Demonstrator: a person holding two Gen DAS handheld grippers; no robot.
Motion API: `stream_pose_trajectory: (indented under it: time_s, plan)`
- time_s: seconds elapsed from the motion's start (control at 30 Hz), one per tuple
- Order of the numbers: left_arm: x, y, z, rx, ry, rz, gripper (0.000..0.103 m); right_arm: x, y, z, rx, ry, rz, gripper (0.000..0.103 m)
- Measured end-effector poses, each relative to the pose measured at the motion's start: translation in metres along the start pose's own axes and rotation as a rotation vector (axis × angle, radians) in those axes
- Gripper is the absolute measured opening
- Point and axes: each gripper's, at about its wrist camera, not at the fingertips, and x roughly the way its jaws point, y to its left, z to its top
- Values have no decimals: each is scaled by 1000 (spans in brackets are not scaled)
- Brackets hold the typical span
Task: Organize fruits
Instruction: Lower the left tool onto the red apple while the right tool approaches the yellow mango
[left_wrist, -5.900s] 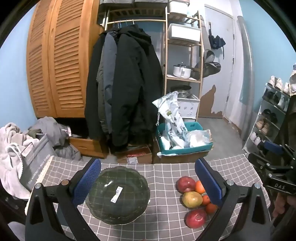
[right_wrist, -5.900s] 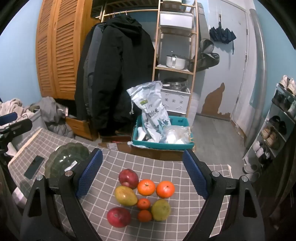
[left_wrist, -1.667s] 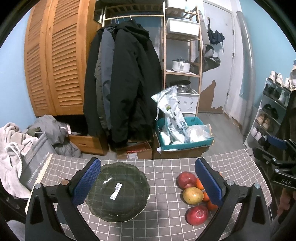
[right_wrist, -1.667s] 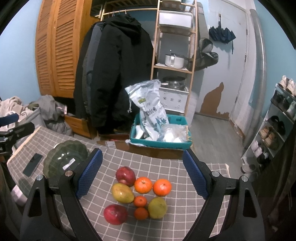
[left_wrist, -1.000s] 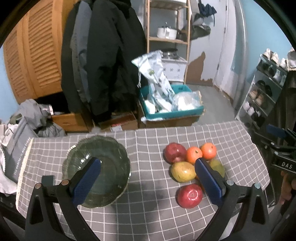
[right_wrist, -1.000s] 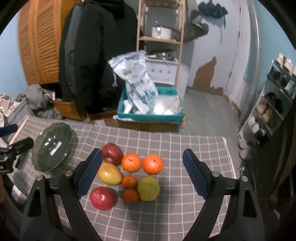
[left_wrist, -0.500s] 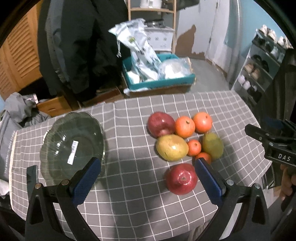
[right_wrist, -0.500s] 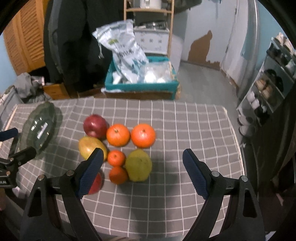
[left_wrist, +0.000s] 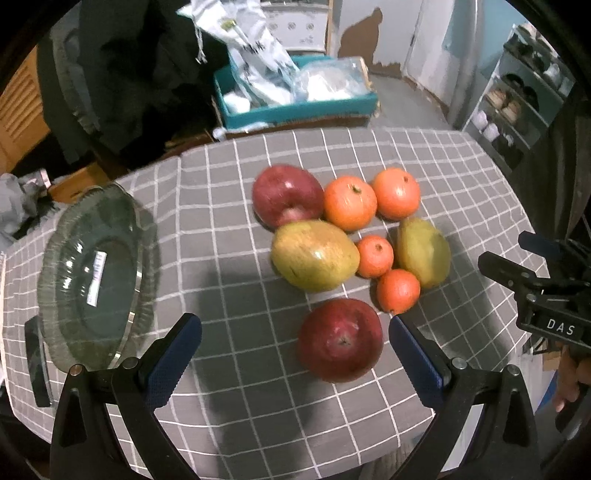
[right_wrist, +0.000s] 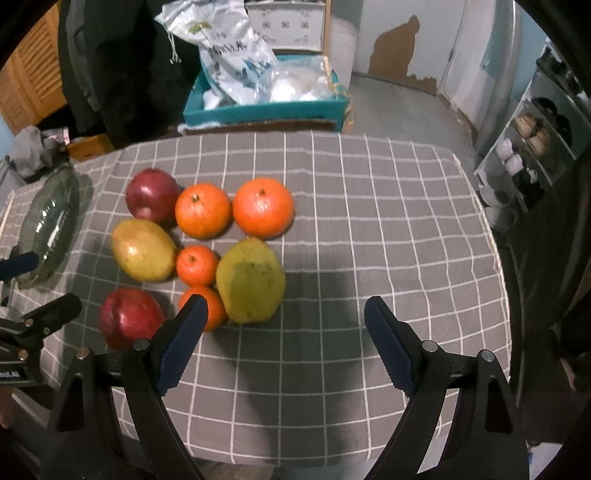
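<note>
Poised wide open above the desk (left_wrist: 236, 391): left gripper (left_wrist: 294, 352) nearest a red apple (left_wrist: 340, 339), right gripper (right_wrist: 283, 342) likewise spread. Best centred, then squeezed gently toward the glass bowl (left_wrist: 96, 272).

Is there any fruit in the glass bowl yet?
No, the glass bowl holds only a white sticker, and all the fruit, like the nearest red apple, sits on the checked tablecloth.
</note>
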Motion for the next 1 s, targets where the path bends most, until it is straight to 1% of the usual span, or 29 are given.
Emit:
stream_pose_trajectory:
  time_s: [0.17,0.37,0.47,0.6,0.7,0.77,0.9,1.0]
  plan:
    - [24,-3,-4,-23,67,-27,102,15,-4,-6,13,44,7,86]
    - [44,-10,-8,-16,109,-33,102,26,-6,-9,17,86,4,86]
    - [52,-15,-9,-2,128,-29,102,28,-4,-9,14,90,3,86]
    - [65,-18,-10,-3,158,-42,102,29,-4,-8,13,90,6,86]
    - [75,-19,-10,-7,178,-51,94,30,-4,-7,14,91,7,86]
    - [81,-20,-12,-10,200,-77,89,31,-4,-6,16,91,13,86]
    - [87,-23,-13,-7,218,-124,75,35,-3,-4,17,96,17,86]
    - [87,-22,-14,-4,214,-132,75,39,-2,-3,17,100,26,86]
